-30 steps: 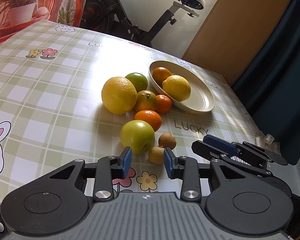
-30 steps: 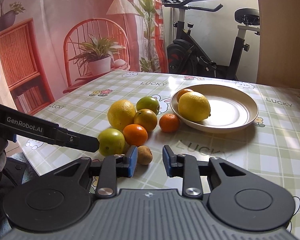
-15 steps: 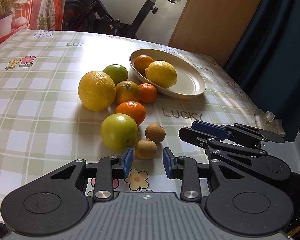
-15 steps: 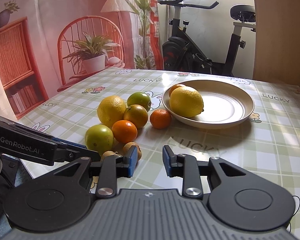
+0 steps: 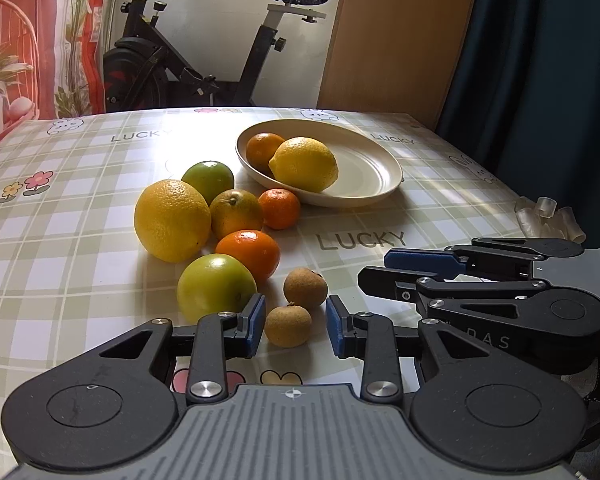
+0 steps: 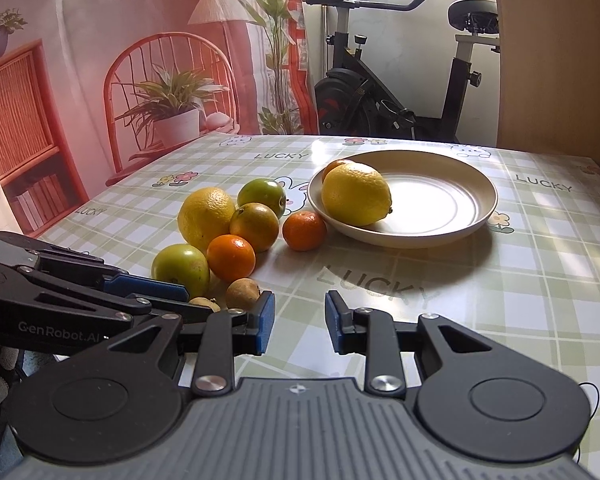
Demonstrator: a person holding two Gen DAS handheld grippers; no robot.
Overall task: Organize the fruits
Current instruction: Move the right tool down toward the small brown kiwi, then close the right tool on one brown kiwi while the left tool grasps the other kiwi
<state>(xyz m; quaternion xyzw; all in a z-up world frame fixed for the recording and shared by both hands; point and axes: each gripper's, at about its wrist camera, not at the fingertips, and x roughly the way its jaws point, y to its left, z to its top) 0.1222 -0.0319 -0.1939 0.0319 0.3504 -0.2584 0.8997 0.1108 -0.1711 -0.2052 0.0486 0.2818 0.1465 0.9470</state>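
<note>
A cream plate (image 5: 380,188) holds a lemon (image 5: 304,164) and an orange (image 5: 262,148). To its left on the checked tablecloth lie a large yellow citrus (image 5: 172,220), mandarins (image 5: 249,254) and a green fruit (image 5: 216,286). Two small brown fruits sit nearest me. My left gripper (image 5: 295,316) is open around the nearer brown fruit (image 5: 288,326), with its pads not pressing it. The other brown fruit (image 5: 305,288) lies just beyond. My right gripper (image 6: 300,312) is shut and holds nothing, over bare cloth. It also shows side-on as the right gripper (image 5: 376,270).
An exercise bike (image 5: 204,64) and a wooden panel (image 5: 392,40) stand behind the table's far edge. Clear plastic pieces (image 5: 548,216) lie at the right edge. The left gripper (image 6: 198,300) crosses the right wrist view's lower left, beside the fruit pile.
My left gripper has rolled level and slid in, so the nearer brown fruit now sits between its fingers. The right gripper has barely moved.
</note>
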